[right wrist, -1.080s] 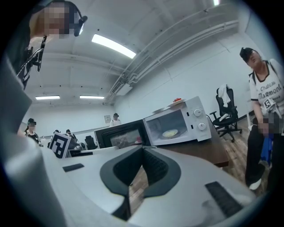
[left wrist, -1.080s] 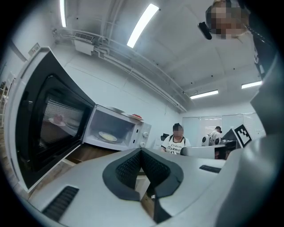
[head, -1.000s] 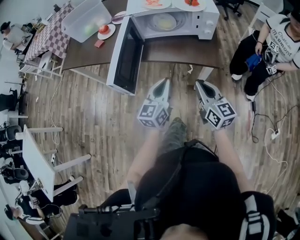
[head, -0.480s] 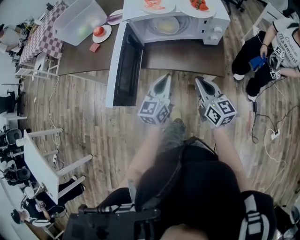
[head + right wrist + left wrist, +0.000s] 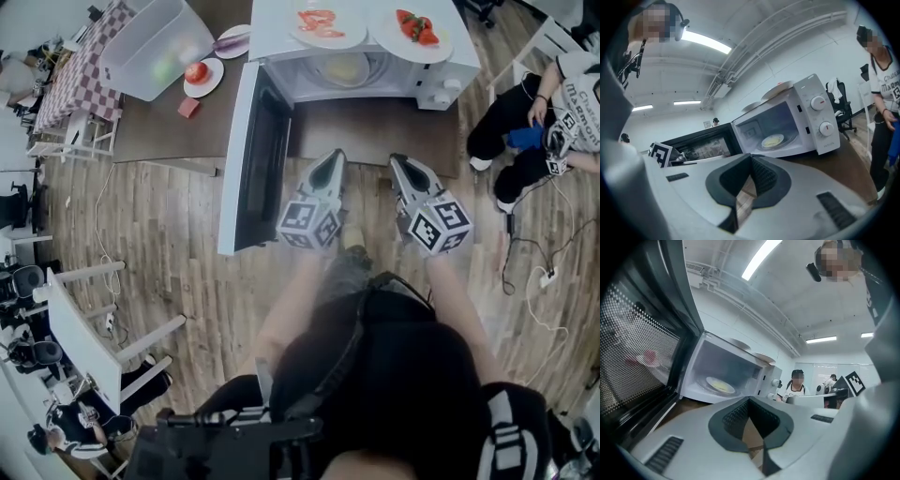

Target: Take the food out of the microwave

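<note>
Bright ceiling strip lights (image 5: 759, 258); fisheye-warped, dark-vignetted edges; soft foreground.

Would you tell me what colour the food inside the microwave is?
The food is pale yellow, clearest in the right gripper view.

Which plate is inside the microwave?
The plate with pale yellow food, in the open microwave; the two plates with red food stand on top of it.

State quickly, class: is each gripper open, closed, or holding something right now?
Left gripper: closed, jaws together, holding nothing.
Right gripper: closed, jaws together, holding nothing.
</note>
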### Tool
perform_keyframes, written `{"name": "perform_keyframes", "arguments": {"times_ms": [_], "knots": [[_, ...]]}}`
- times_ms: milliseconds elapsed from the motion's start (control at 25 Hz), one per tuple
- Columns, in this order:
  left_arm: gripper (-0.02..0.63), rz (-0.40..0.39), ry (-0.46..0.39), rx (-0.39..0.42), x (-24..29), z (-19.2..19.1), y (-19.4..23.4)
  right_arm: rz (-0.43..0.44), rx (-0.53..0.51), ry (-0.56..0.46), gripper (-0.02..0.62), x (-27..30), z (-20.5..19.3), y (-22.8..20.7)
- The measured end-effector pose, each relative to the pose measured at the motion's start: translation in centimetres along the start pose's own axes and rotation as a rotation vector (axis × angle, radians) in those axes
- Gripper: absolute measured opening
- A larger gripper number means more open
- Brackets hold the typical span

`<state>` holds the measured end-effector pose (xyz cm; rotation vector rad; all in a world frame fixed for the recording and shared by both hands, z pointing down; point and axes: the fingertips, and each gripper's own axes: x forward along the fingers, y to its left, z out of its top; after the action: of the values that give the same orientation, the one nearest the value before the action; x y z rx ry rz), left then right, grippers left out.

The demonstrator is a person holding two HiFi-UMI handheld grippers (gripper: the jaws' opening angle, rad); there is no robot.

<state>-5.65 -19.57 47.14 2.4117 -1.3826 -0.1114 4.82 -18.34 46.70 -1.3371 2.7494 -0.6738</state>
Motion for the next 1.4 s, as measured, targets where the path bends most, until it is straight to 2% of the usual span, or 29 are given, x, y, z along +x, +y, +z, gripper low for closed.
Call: {"name": "perform_keyframes", "arguments": {"times_ms": [600,1400], "knots": [[0.005,-0.032,0.000,-0.023,3.7,0.3,2.5,-0.024,0.007,0.019,0.002,4.3,0.1,-1.4],[0.005,0.025,-0.006,-0.045,7.5,0.5,5.0,-0.068,0.018,0.066,0.003,10.1,1.0,-5.1]]}}
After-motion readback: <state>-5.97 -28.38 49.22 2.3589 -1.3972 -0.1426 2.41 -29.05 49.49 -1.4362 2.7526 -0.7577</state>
